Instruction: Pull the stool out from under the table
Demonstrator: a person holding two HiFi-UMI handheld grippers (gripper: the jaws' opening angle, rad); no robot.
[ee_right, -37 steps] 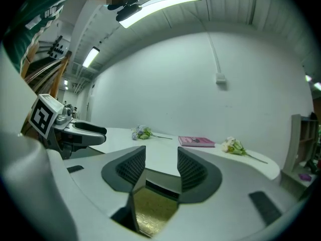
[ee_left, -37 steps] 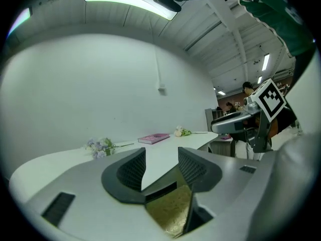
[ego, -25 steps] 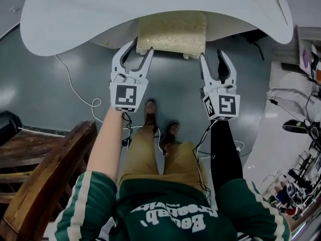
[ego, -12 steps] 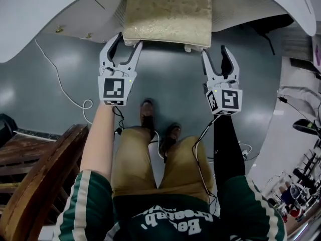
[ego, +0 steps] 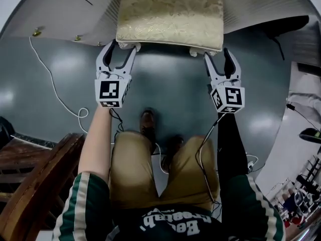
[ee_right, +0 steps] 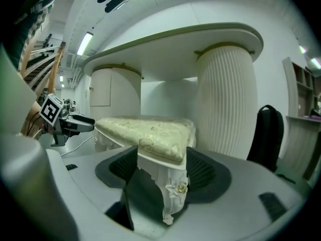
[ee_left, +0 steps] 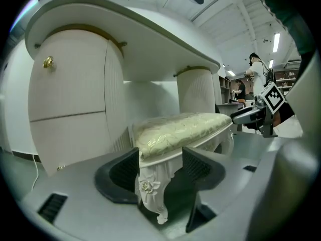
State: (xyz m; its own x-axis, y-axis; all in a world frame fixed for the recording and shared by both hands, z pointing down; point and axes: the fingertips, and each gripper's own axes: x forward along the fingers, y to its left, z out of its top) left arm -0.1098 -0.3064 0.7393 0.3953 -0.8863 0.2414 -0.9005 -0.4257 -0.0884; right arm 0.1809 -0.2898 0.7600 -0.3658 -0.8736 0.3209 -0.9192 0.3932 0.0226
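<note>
Leftmost, brown wooden furniture (ego: 35,185) stands well clear, and bare grey floor (ego: 170,84) lies open toward the person. The left gripper (ego: 119,45), its jaws just opening and apart, straddles the near left leg of the cream-cushioned white stool (ego: 170,14), which sits between the pedestals of the white curved desk (ego: 55,14). The right gripper (ego: 216,53) likewise straddles the right leg. Its own view shows a black chair (ee_right: 264,129) beside the right pedestal.

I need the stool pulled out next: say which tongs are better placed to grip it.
Neither leads. The left tongs and the right tongs have both just been opening, and each straddles a front corner of the stool without clamping it. Probably best to close both and pull together.
</note>
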